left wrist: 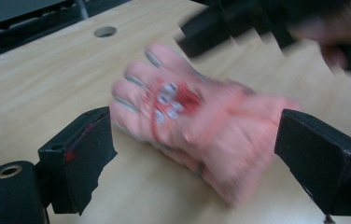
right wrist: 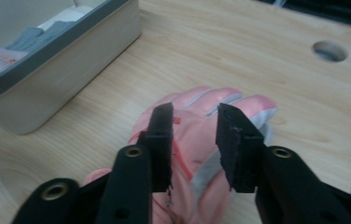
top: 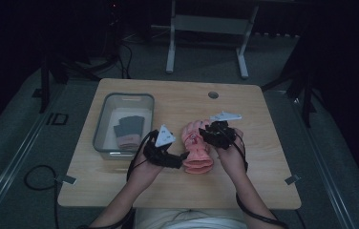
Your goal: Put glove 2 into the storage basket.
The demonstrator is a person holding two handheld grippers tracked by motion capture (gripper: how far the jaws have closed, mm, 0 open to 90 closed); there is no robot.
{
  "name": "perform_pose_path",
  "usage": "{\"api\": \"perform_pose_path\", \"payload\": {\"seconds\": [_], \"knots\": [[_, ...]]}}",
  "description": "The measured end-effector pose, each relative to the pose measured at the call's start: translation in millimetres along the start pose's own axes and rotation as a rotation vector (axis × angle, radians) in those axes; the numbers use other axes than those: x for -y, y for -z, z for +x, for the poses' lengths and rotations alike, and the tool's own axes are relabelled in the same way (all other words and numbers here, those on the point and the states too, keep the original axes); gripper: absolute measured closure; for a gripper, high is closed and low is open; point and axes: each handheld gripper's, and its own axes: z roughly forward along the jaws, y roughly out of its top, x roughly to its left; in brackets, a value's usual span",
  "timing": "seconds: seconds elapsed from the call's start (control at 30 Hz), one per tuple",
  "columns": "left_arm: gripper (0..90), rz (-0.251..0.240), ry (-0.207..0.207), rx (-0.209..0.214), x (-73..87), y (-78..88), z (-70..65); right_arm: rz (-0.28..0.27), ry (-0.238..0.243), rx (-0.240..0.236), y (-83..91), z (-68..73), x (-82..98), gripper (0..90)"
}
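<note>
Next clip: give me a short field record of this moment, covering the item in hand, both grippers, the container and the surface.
item: pink glove, lying on the table, fingers pointing away from the person
left gripper: jaws wide open, set either side of the glove's cuff end, not pressing it
right gripper: jaws partly open above the glove, nothing pinched between them
container: grey bin at the table's left, folded grey and pale pink items inside
surface: light wooden table
</note>
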Motion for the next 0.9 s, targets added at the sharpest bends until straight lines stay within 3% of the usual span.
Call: {"api": "perform_pose_path", "payload": {"seconds": [0.07,0.2,0.27,0.43,0.6,0.7,0.73,0.9], "knots": [[11.2,0.015,0.011,-0.011,-7.5,-9.1,4.6,0.008,-0.002,0.008,-5.3,0.6,3.5,63.3],[11.3,0.058,0.06,0.008,-11.2,-27.3,15.1,0.065,0.023,0.026,-12.3,-4.4,18.3,58.8],[11.3,0.078,0.113,0.045,-8.0,-38.1,21.8,0.104,0.024,0.019,-16.1,-10.9,27.8,55.4],[11.3,0.155,0.172,0.068,6.2,-64.9,30.2,0.137,0.019,-0.011,-23.6,-24.7,44.5,51.0],[14.0,0.203,0.302,0.074,20.3,-86.7,39.5,0.154,0.015,-0.041,-30.1,-29.8,48.7,47.7],[14.9,0.231,0.374,0.083,27.8,-97.9,45.4,0.156,-0.012,-0.061,-34.1,-33.7,50.7,42.9],[14.9,0.24,0.381,0.089,30.6,-102.1,45.5,0.157,-0.033,-0.075,-35.6,-36.0,51.6,41.9],[15.4,0.241,0.462,0.164,41.6,-117.2,53.0,0.181,-0.123,-0.138,-42.6,-44.2,55.2,40.5]]}}
